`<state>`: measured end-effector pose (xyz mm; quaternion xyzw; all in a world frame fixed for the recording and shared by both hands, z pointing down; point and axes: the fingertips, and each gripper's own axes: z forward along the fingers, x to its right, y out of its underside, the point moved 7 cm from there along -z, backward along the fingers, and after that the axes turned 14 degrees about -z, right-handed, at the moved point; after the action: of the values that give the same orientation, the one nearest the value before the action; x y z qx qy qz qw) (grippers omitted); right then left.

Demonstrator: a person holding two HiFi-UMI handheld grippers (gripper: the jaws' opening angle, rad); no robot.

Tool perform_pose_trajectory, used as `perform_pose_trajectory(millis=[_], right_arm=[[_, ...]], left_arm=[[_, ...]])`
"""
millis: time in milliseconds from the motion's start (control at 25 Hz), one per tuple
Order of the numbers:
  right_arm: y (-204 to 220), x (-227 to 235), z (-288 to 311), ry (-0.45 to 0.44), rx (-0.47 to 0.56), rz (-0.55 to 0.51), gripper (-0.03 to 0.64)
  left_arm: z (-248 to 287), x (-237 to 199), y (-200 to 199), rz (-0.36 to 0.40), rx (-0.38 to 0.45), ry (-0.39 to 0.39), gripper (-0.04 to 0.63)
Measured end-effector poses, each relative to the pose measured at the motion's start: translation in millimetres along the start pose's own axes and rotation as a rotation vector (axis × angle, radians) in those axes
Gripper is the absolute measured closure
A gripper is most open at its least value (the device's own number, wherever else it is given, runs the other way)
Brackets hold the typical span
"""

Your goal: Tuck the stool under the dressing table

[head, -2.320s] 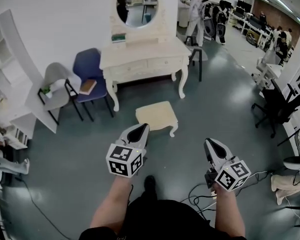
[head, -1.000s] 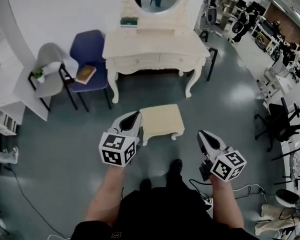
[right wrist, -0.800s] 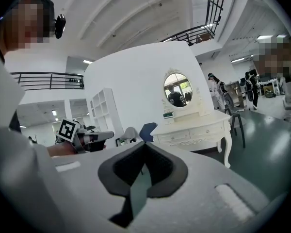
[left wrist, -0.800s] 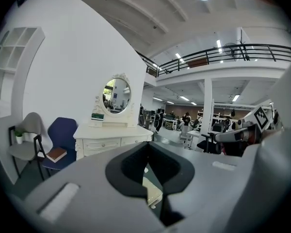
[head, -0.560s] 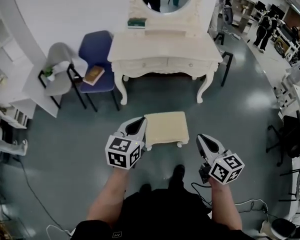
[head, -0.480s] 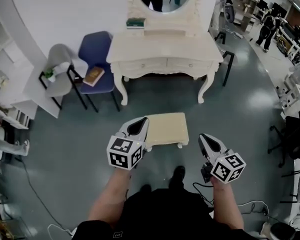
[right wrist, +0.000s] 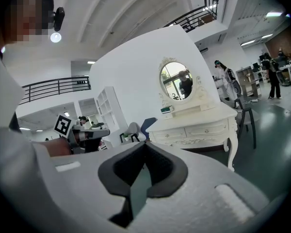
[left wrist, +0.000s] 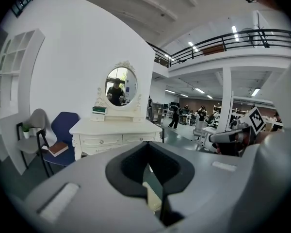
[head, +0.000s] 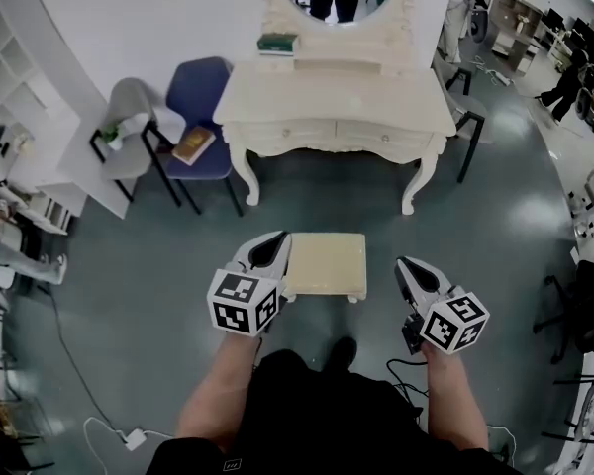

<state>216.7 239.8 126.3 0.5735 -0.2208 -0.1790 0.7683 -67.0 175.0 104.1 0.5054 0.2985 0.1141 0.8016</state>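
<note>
A small cream stool (head: 327,261) stands on the grey floor in front of the white dressing table (head: 339,97), clear of its legs. In the head view my left gripper (head: 273,241) hangs at the stool's left edge, shut and empty. My right gripper (head: 409,266) is just right of the stool, also shut with nothing in it. The left gripper view shows the dressing table (left wrist: 116,130) with its oval mirror ahead, and a sliver of the stool (left wrist: 153,194) past the closed jaws. The right gripper view shows the dressing table (right wrist: 194,123) ahead on the right.
A blue chair (head: 200,117) with a book on it and a grey chair (head: 129,127) stand left of the table. A black stool (head: 467,117) is at its right. White shelving (head: 20,57) lines the left wall. Cables (head: 401,369) lie on the floor by my feet.
I have walked closer and squared up to the stool and table. Both grippers have come forward to flank the stool, staying shut.
</note>
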Motion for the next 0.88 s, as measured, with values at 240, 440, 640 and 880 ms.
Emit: perform_pose_trajectory(millis=[240, 440, 640, 880], right_arm=[[18.1, 8.6, 22.5, -0.045, -0.062, 0.031, 0.612], [21.1, 9.4, 46.0, -0.06, -0.108, 0.038, 0.612], [28.2, 8.1, 64.7, -0.072, -0.156, 0.043, 0.612], [51.4, 2.3, 87.6, -0.103, -0.242, 0.055, 0.612]], left_arm=[[18.3, -12.4, 10.6, -0.035, -0.035, -0.022, 0.575], [29.4, -30.1, 10.6, -0.051, -0.052, -0.022, 0.575], [40.4, -47.4, 23.4, -0.079, -0.1, -0.021, 0.575], [53.5, -68.8, 52.6, -0.131, -0.172, -0.027, 0.575]])
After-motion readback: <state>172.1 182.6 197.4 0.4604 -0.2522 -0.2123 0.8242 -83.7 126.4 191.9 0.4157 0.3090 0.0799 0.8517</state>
